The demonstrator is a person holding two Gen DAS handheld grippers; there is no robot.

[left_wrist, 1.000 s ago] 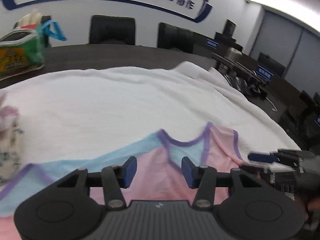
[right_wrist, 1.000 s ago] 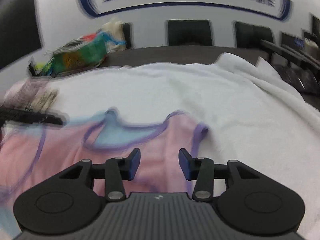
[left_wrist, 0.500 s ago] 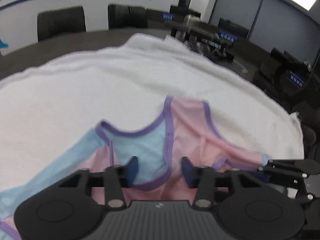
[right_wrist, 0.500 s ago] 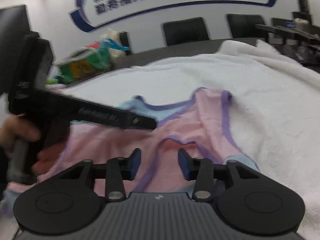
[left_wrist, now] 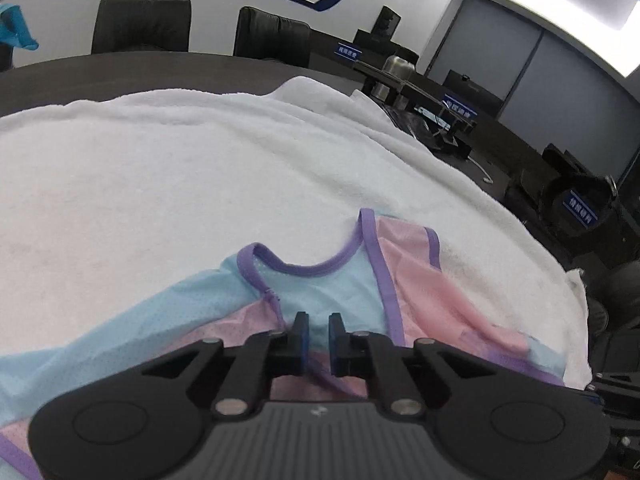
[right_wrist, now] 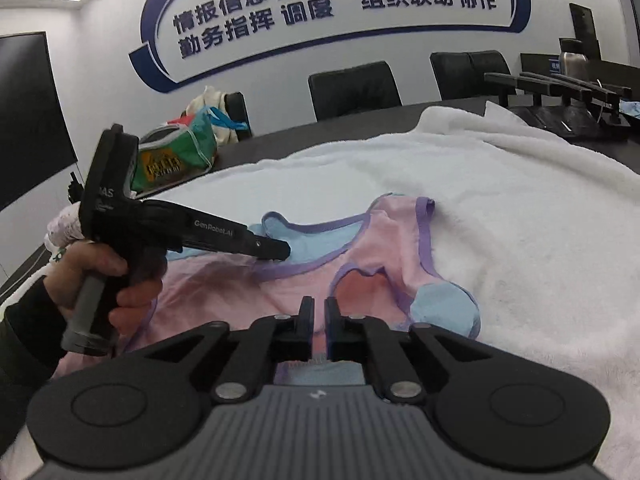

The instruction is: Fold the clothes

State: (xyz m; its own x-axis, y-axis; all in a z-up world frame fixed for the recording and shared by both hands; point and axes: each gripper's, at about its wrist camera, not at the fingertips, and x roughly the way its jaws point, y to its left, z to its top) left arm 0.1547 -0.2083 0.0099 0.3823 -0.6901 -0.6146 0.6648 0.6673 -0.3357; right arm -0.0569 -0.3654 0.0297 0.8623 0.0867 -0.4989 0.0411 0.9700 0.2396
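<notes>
Both claws pinched on the tank top, mid-fold.

I have the left claw (left_wrist: 318,330) drawn narrow on the blue neckline panel of the pink-and-blue tank top (left_wrist: 420,280), and the right claw (right_wrist: 318,320) likewise narrow on pink cloth near an armhole, so I judge each is gripping fabric. The tank top lies rumpled at 6 o'clock in both views, straps toward 12, on a white fleece blanket (right_wrist: 520,220) spread over the dark conference surface (left_wrist: 160,70). I judge a fold is in hand; next I need both claws to carry together and keep the edges aligned. Black chairs (right_wrist: 354,88) and a blue-lettered wall sign (right_wrist: 332,16) stand at 12, a green bag (right_wrist: 176,156) at 10.
</notes>
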